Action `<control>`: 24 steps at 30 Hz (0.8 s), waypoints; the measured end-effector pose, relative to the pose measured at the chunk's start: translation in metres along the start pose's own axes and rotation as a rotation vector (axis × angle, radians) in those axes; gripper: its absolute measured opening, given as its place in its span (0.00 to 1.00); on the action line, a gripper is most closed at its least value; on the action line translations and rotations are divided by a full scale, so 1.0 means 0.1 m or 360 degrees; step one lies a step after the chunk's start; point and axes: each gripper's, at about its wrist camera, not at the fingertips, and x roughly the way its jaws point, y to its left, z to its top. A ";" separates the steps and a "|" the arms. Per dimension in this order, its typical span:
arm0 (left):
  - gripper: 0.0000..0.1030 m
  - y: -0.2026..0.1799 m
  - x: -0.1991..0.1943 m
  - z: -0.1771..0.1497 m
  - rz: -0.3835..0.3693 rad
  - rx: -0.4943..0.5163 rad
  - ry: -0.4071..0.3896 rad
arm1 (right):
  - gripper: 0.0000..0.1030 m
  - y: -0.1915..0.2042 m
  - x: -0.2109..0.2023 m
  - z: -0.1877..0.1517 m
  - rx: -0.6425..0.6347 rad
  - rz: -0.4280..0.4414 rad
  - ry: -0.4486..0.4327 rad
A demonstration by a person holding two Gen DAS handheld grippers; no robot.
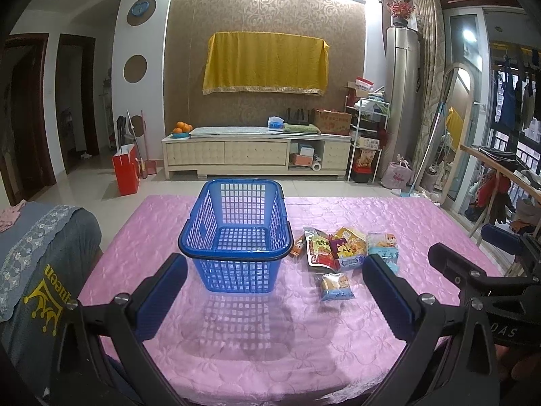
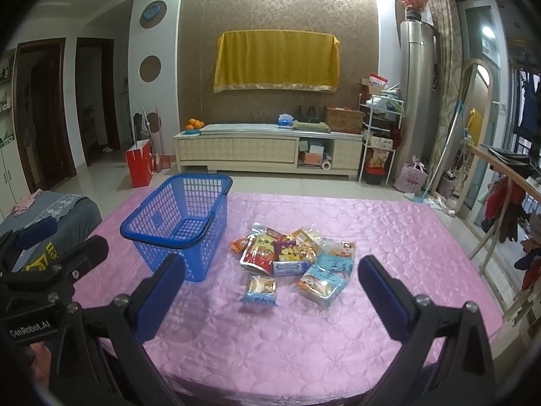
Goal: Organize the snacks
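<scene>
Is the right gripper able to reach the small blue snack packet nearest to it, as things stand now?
Probably yes. The right gripper is open and empty, and the small blue packet lies apart from the pile, straight ahead on the pink cloth, with nothing between. The basket stands off to the left.

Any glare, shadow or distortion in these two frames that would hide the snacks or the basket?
Left wrist view: ceiling light blows out the top edge, fisheye bends the walls, and the blue basket casts a grid shadow on the pink tablecloth. Right wrist view: same blown-out ceiling and dark corners; the cloth's sheen is mild, and the snack packets stay sharp and readable.
</scene>
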 end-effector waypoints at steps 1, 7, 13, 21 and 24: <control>1.00 0.00 0.00 0.00 0.0001 -0.0001 -0.0001 | 1.00 0.00 0.00 -0.01 -0.0001 -0.0003 -0.0001; 1.00 -0.01 0.01 -0.02 0.0016 0.0011 0.0003 | 1.00 0.01 0.01 0.01 -0.0003 0.0000 0.0029; 0.99 -0.01 0.01 -0.01 0.0007 0.0006 0.0012 | 1.00 0.00 0.02 0.02 0.0004 0.0004 0.0043; 0.99 0.01 0.01 -0.01 0.0002 -0.0002 0.0022 | 1.00 -0.01 0.03 0.03 0.0002 0.0007 0.0049; 0.99 0.01 0.01 -0.01 0.0001 -0.0003 0.0023 | 1.00 0.00 0.03 0.02 0.0006 0.0010 0.0054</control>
